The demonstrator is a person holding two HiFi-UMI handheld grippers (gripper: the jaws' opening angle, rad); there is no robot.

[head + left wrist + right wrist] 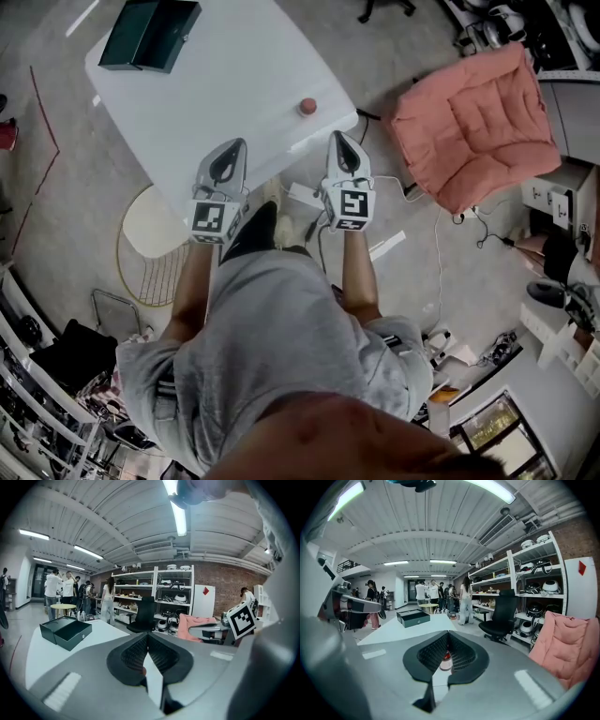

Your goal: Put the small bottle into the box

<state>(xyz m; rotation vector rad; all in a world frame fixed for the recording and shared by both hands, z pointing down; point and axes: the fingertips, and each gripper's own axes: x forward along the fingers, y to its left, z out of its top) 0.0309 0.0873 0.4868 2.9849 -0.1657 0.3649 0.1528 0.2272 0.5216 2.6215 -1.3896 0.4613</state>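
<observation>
The tongs of the right gripper (447, 637) are clenched pad against pad with nothing held, and through the narrow gap under the closed tips one sees the small bottle (446, 661), which stands farther ahead on the white worktop (244, 84) and is not touched. The tongs of the left gripper (147, 637) are clenched in the same way and also carry nothing. In the head view both grippers hang side by side at the near edge of the worktop, and the bottle stands upright a little beyond the right one, alone, close to the right border. It has a red cap and a pale body. I judge it light and stiff, probably with a smooth wall, so it may slip or fall over if it is pushed at the cap. The better place to take it is the body under the cap, with one pad on each side and only moderate pressure. The dark green box (141, 37) lies at the far left corner, well apart from the bottle. It seems to be open, with its lid part lying against it. The inside looks dark, and I see nothing in it, although no view looks straight into it. The bottle has therefore the whole width of the worktop to travel.
</observation>
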